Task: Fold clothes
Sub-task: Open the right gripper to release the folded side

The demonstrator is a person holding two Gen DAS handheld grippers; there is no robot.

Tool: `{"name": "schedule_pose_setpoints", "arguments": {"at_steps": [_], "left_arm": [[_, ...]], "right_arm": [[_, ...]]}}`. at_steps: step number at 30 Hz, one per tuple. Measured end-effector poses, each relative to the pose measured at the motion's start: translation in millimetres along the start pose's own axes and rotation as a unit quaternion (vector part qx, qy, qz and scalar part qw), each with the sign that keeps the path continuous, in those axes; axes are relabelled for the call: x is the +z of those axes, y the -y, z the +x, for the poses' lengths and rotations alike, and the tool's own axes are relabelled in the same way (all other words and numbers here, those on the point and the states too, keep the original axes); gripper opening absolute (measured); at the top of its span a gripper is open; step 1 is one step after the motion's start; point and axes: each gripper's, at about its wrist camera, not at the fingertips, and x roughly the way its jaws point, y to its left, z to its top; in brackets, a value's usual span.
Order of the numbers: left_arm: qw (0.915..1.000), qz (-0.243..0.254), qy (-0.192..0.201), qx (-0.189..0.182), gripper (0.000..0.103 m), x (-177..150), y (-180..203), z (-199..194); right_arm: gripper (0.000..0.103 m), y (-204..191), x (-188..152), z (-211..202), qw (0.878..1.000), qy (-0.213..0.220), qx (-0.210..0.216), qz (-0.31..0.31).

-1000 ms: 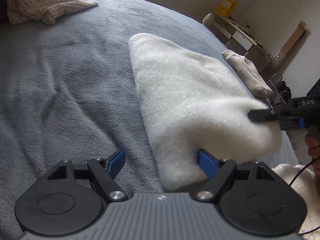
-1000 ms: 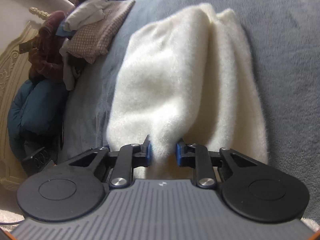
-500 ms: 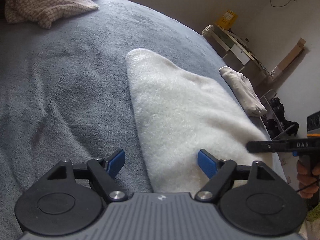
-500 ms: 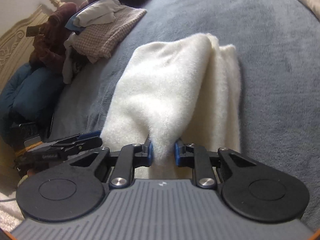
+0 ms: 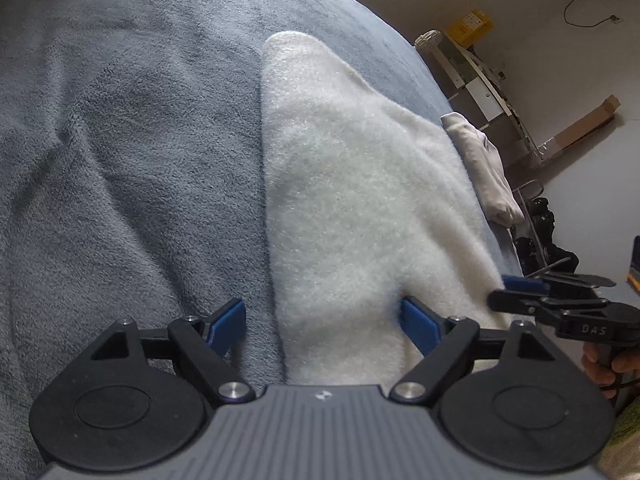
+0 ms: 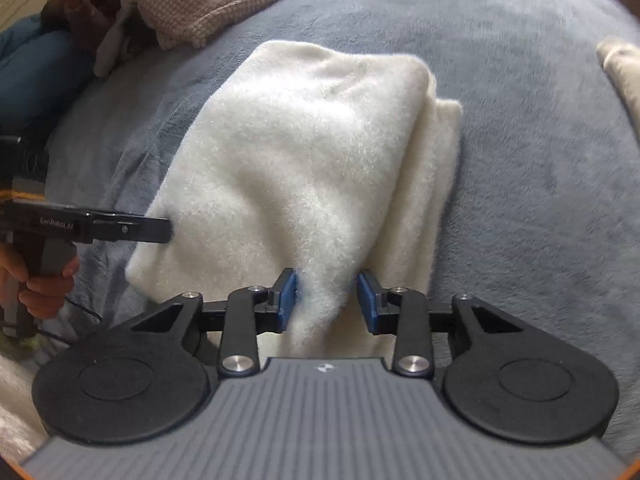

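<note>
A fluffy white garment (image 5: 352,200) lies folded on the grey bed cover (image 5: 132,152); it also shows in the right wrist view (image 6: 304,168). My left gripper (image 5: 322,326) is open, its jaws wide apart over the garment's near left edge. My right gripper (image 6: 327,300) is open, with a ridge of the white fleece standing between its jaws. The right gripper also shows at the right of the left wrist view (image 5: 520,292), at the garment's edge. The left gripper shows at the left of the right wrist view (image 6: 160,230), touching the garment's side.
A beige folded cloth (image 5: 484,168) lies at the bed's right edge. A pile of clothes with a checked knit (image 6: 212,4) sits at the far left corner. Beyond the bed are a white shelf (image 5: 480,80) and a cardboard piece (image 5: 584,124).
The right gripper has lowered the held edge of the garment onto the bed and opened its jaws. The left gripper stayed open and moved closer to the garment.
</note>
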Motion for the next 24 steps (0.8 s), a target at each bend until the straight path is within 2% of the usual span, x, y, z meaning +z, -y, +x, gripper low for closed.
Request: {"name": "schedule_pose_setpoints", "arguments": {"at_steps": [3, 5, 8, 10, 12, 14, 16, 18, 20, 22, 24], "left_arm": [[0.9999, 0.014, -0.009, 0.001, 0.084, -3, 6, 6], [0.9995, 0.029, -0.012, 0.010, 0.083, -5, 13, 10], [0.9982, 0.051, -0.014, 0.026, 0.082, -10, 24, 15], [0.9978, 0.058, -0.013, 0.029, 0.081, -12, 28, 17], [0.9976, 0.062, -0.012, 0.029, 0.078, -14, 30, 18], [0.9980, 0.056, -0.013, 0.024, 0.077, -14, 30, 20], [0.9979, 0.060, -0.018, 0.020, 0.076, -14, 32, 21], [0.9975, 0.064, -0.022, 0.020, 0.075, -13, 33, 23], [0.9974, 0.064, -0.025, 0.021, 0.075, -12, 34, 24], [0.9976, 0.061, -0.026, 0.020, 0.075, -11, 35, 24], [0.9977, 0.060, -0.026, 0.018, 0.075, -11, 35, 23]], "right_arm": [[0.035, -16, 7, -28, 0.996, 0.038, -0.057, -0.057], [0.035, -31, 16, -37, 0.989, 0.069, -0.083, -0.100], [0.031, -58, 32, -24, 0.976, 0.095, -0.089, -0.173], [0.027, -68, 39, 5, 0.968, 0.081, -0.096, -0.218], [0.023, -65, 38, 43, 0.960, 0.041, -0.127, -0.248], [0.023, -46, 33, 66, 0.958, 0.040, -0.128, -0.253], [0.022, -42, 44, 57, 0.965, 0.029, -0.116, -0.235], [0.020, -54, 58, 45, 0.958, 0.016, -0.136, -0.250], [0.020, -67, 70, 28, 0.951, 0.048, -0.149, -0.268], [0.020, -73, 89, 17, 0.953, 0.087, -0.131, -0.260], [0.019, -79, 101, 23, 0.952, 0.107, -0.119, -0.261]]}}
